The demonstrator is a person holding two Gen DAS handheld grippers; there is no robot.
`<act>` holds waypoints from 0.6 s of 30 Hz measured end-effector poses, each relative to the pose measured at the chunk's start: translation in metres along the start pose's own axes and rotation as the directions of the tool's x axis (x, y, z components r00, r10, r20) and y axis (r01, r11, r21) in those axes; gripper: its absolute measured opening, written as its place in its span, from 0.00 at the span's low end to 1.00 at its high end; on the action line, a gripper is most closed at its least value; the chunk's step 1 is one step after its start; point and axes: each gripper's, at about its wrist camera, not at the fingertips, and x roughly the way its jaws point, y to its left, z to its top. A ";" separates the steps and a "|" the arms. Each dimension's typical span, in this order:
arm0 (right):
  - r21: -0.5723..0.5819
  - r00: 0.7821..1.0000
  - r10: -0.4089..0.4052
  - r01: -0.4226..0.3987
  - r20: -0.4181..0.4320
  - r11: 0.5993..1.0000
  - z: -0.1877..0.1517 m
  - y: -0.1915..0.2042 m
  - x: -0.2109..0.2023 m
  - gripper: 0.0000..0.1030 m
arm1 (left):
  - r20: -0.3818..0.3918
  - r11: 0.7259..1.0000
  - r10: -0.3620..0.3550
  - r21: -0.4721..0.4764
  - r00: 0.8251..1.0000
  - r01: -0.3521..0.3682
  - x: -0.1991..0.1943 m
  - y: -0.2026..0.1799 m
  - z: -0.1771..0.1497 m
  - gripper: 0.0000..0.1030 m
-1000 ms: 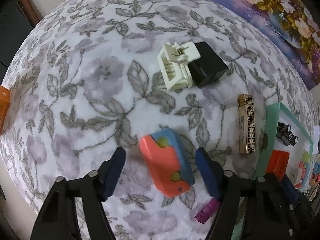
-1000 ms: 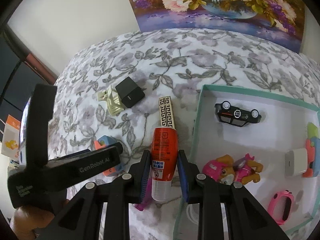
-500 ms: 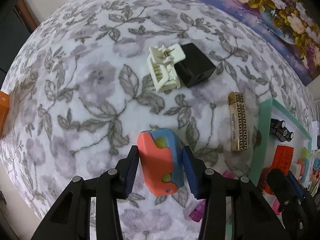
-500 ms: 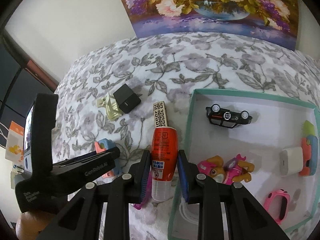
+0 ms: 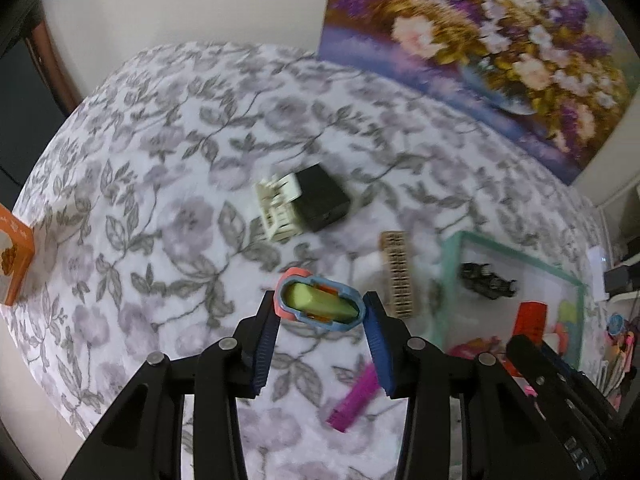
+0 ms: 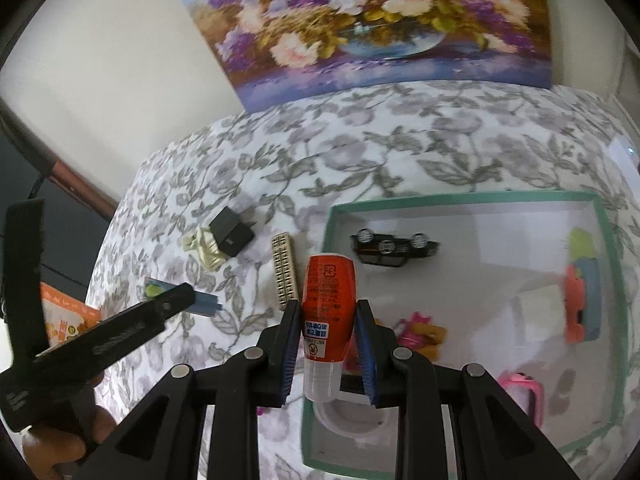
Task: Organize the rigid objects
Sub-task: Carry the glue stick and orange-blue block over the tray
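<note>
My left gripper is shut on a red, blue and green toy block and holds it lifted above the flowered cloth. It also shows in the right wrist view. My right gripper is shut on a red glue bottle, held over the left edge of the teal-rimmed white tray. The tray holds a black toy car, a pink plush toy, a red and blue toy and a pink watch.
On the cloth lie a cream hair clip, a black cube, a patterned beige bar and a magenta piece. An orange box stands at the left edge. A flower painting leans against the wall.
My left gripper closed on the toy block and lifted it off the cloth, tilting up. My right gripper moved right with the glue bottle, over the tray's edge.
</note>
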 end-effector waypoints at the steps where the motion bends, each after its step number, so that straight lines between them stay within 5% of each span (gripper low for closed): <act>1: 0.008 1.000 -0.003 0.003 0.006 1.000 0.000 -0.004 -0.003 0.28 | 0.009 1.000 -0.005 0.009 1.000 0.005 -0.005 0.000 0.001 0.42; 10: 0.090 0.998 -0.031 0.026 0.045 0.996 0.001 -0.042 -0.028 0.28 | 0.071 0.987 -0.085 0.145 0.994 0.074 -0.043 -0.045 -0.007 0.42; 18: 0.150 0.993 -0.083 0.071 0.079 0.986 -0.006 -0.072 -0.050 0.28 | 0.020 0.954 -0.142 0.269 0.990 0.131 -0.045 -0.096 -0.030 0.42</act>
